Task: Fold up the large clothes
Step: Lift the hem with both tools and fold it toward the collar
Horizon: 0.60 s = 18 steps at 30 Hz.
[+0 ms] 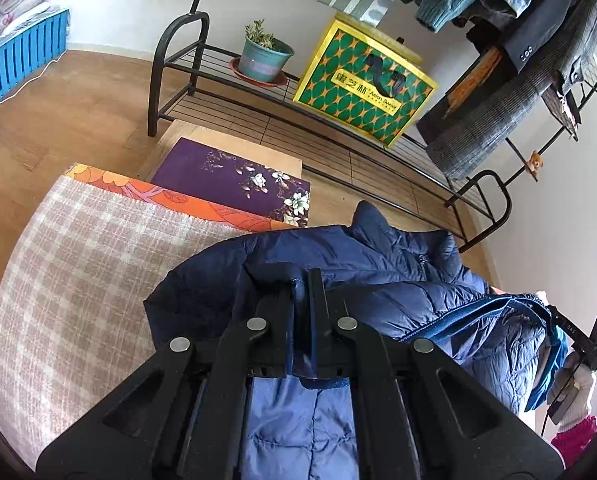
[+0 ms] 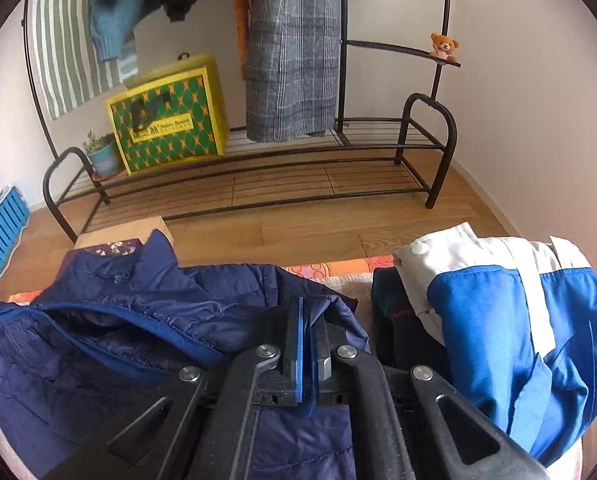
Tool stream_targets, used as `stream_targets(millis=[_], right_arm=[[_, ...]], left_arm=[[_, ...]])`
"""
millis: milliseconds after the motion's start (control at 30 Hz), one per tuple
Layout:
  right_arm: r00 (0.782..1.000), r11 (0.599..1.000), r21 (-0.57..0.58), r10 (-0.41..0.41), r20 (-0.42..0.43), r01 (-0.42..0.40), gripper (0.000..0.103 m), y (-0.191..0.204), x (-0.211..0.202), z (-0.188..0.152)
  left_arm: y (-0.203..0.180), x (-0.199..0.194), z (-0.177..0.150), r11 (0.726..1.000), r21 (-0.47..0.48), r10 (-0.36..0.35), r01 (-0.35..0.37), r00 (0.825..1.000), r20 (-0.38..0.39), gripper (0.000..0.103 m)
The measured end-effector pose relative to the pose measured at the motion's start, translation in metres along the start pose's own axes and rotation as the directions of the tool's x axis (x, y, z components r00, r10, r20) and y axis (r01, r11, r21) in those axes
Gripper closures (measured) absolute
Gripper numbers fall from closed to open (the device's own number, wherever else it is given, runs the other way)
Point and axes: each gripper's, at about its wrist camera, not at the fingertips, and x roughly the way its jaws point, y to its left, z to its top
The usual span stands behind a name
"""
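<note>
Both my grippers are clamped on the same navy puffer jacket (image 1: 398, 280) right now. The left gripper (image 1: 300, 284) has its jaws pinched together on a fold of the shell, and the right gripper (image 2: 308, 320) is squeezed onto another edge of it, fabric sandwiched between the blue pads. The jacket lies crumpled directly under and ahead of both, on the checked blanket (image 1: 78, 264) that covers the surface I'm working on, collar pointing away from me.

My guess on handling: it's light and squishy, the nylon shell looks slippery, and the padding will spring back, so folds probably won't stay put without pressing. I'd hold it at seams or hems, where there's something firmer to bite.

Count-wise: one puffer jacket in hand, and just right of my right gripper a blue and white jacket (image 2: 518, 312) sitting on one dark garment (image 2: 398, 320), so a pile of at least two. Beyond the far edge there's a metal clothes rack (image 2: 258, 168) with one yellow-green box (image 2: 166, 120), one potted plant (image 1: 264, 56) and one teddy bear (image 2: 443, 47).
</note>
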Motion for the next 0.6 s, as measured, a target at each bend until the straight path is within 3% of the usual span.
stream_targets(millis=[333,433,500,600], right_arm=[[0.995,0.995,-0.066,-0.080,-0.067,0.076,0.103,0.017,0.064,-0.013],[0.992,0.990,-0.099,-0.112,-0.065,0.105,0.103,0.022,0.069,-0.017],[0.993,0.991,-0.093,-0.101,-0.063,0.095,0.095,0.021,0.067,-0.016],[0.995,0.996,-0.059,-0.067,-0.070,0.063,0.073,0.013,0.063,-0.014]], left_arm=[[0.015,0.053,-0.005,0.999,-0.003,0.039,-0.039,0.998,-0.054,0.098],[0.018,0.059,-0.004,0.999,-0.022,0.030,-0.032,0.996,-0.082,0.089],[0.018,0.055,-0.001,1.000,-0.020,0.005,-0.007,0.997,-0.082,0.083],[0.017,0.045,0.005,1.000,-0.015,-0.016,0.015,0.997,-0.074,0.069]])
